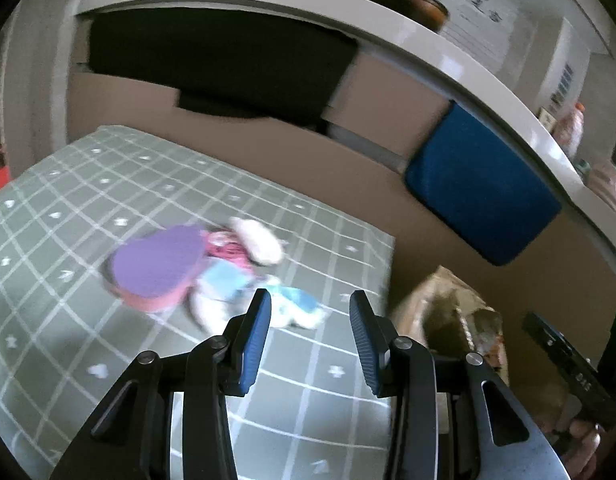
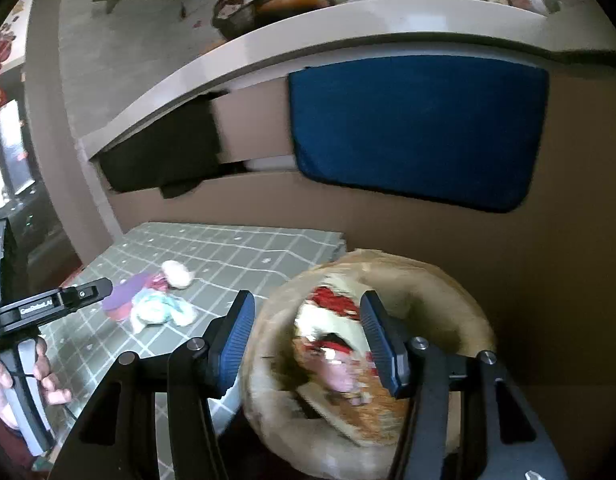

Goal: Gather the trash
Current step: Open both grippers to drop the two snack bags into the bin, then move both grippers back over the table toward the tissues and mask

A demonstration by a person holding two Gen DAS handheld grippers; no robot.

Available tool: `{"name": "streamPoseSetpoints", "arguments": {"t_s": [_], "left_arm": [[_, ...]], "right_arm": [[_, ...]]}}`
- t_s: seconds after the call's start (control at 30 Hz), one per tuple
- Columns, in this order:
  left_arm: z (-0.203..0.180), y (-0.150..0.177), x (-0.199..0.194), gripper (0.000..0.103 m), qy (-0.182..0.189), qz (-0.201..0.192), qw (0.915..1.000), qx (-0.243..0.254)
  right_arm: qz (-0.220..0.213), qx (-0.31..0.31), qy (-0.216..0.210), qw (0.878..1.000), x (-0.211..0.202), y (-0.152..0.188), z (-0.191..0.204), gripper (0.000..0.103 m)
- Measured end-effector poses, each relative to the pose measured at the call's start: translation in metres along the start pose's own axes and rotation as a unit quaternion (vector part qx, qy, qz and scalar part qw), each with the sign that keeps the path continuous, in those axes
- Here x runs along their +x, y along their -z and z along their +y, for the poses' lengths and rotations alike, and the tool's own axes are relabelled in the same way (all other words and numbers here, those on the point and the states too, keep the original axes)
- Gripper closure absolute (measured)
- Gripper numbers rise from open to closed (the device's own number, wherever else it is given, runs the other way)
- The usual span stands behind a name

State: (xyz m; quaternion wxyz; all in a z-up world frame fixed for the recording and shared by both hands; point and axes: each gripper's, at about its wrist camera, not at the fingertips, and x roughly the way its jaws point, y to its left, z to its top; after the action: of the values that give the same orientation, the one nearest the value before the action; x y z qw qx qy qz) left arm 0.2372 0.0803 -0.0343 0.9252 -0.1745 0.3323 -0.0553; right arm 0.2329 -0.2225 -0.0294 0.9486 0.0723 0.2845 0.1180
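Left gripper (image 1: 310, 312) tilted down over green checked cloth (image 1: 67, 208), jaws apart, nothing between; trash pile (image 1: 211, 272) on cloth just ahead. Right gripper (image 2: 305, 320) angled down above tan bag (image 2: 440, 292), jaws parted, empty; wrappers (image 2: 332, 344) inside bag, blurred.

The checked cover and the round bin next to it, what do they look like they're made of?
Cover: looks like soft matte cloth, grey-green with a printed white grid and small hearts, lying flat without shine.
Bin: tan and dull, with a thick rounded rim; possibly woven fibre or paper, but blur hides the texture.
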Motion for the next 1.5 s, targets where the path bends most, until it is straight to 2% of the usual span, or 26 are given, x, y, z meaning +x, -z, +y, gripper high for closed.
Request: {"name": "streamPoseSetpoints", "arguments": {"t_s": [0.23, 0.33, 0.47, 0.57, 0.7, 0.77, 0.9, 0.97, 1.07, 1.13, 1.23, 1.4, 1.5], "left_arm": [[0.045, 0.001, -0.009, 0.061, -0.030, -0.005, 0.9992, -0.024], [0.062, 0.005, -0.001, 0.061, -0.035, 0.009, 0.9988, -0.031], [0.070, 0.012, 0.020, 0.061, -0.026, 0.045, 0.9980, -0.036], [0.070, 0.014, 0.038, 0.061, -0.001, 0.077, 0.9951, -0.061], [0.052, 0.007, 0.059, 0.061, 0.023, 0.098, 0.9911, -0.087], [0.040, 0.002, 0.071, 0.061, 0.008, 0.094, 0.9909, -0.097], [0.024, -0.001, 0.093, 0.061, -0.060, 0.076, 0.9909, -0.094], [0.023, 0.002, 0.099, 0.061, -0.054, 0.076, 0.9909, -0.097], [0.032, 0.007, 0.094, 0.069, -0.042, 0.070, 0.9912, -0.104], [0.038, 0.007, 0.085, 0.070, -0.038, 0.065, 0.9918, -0.103], [0.052, 0.010, 0.062, 0.070, -0.037, 0.057, 0.9932, -0.095], [0.085, 0.019, 0.020, 0.070, -0.069, 0.070, 0.9926, -0.072], [0.104, 0.024, 0.006, 0.070, -0.082, 0.078, 0.9905, -0.078]], "right_arm": [[0.003, -0.028, -0.045, 0.999, 0.021, 0.005, 0.040, 0.050], [0.012, -0.037, -0.070, 0.997, 0.032, 0.009, 0.054, 0.050], [0.030, -0.057, -0.081, 0.995, 0.050, 0.017, 0.068, 0.050], [0.039, -0.068, -0.078, 0.994, 0.060, 0.022, 0.073, 0.050], [0.029, -0.079, -0.061, 0.995, 0.062, 0.021, 0.070, 0.050], [0.020, -0.081, -0.050, 0.995, 0.061, 0.017, 0.067, 0.050], [0.009, -0.053, -0.031, 0.998, 0.062, 0.006, 0.049, 0.050], [0.011, -0.038, -0.033, 0.999, 0.066, 0.001, 0.041, 0.050], [0.014, -0.033, -0.034, 0.999, 0.072, -0.006, 0.038, 0.048], [0.020, -0.038, -0.039, 0.998, 0.079, -0.010, 0.043, 0.048], [0.031, -0.049, -0.070, 0.996, 0.093, -0.014, 0.059, 0.048], [0.066, -0.089, -0.110, 0.988, 0.126, -0.012, 0.101, 0.048], [0.100, -0.102, -0.137, 0.980, 0.156, -0.009, 0.127, 0.048]]}}
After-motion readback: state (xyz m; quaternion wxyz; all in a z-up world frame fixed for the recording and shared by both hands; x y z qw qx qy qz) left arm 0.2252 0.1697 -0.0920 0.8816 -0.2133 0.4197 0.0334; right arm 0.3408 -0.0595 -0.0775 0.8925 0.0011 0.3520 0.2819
